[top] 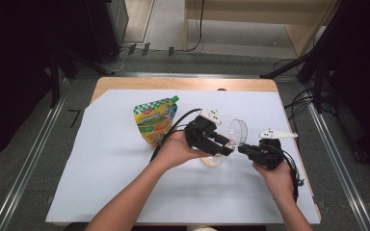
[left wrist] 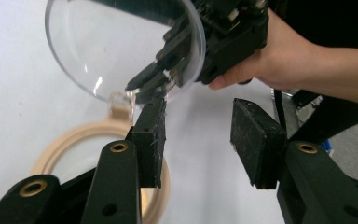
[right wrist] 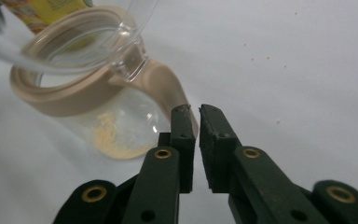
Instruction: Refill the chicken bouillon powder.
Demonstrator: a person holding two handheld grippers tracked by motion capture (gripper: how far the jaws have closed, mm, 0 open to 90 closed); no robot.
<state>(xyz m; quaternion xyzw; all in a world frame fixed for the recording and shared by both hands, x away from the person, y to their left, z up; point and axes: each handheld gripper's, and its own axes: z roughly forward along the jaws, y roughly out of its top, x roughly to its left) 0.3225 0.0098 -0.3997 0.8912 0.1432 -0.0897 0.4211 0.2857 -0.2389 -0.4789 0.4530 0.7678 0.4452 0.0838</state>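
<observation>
Small clear jar with beige rim and handle [top: 212, 159] sits mid-desk on white sheet [top: 125, 192], beige powder at bottom; hinged clear round lid [top: 238, 131] already flipped up.

Left hand-held gripper [top: 225, 146]: jaws half apart at rim, empty.

Right hand-held gripper [top: 242, 148]: jaws nearly closed beside handle, contact unclear.

Green-yellow spouted pouch [top: 156, 120] lies untouched behind; filling likely remains.

Jar body hidden under left hand-held gripper in high view.

Beige-rimmed clear jar [top: 213, 160] with clear lid [top: 238, 132], green-yellow checkered pouch [top: 155, 121] upper left, black grippers, white table cover [top: 101, 159].
</observation>
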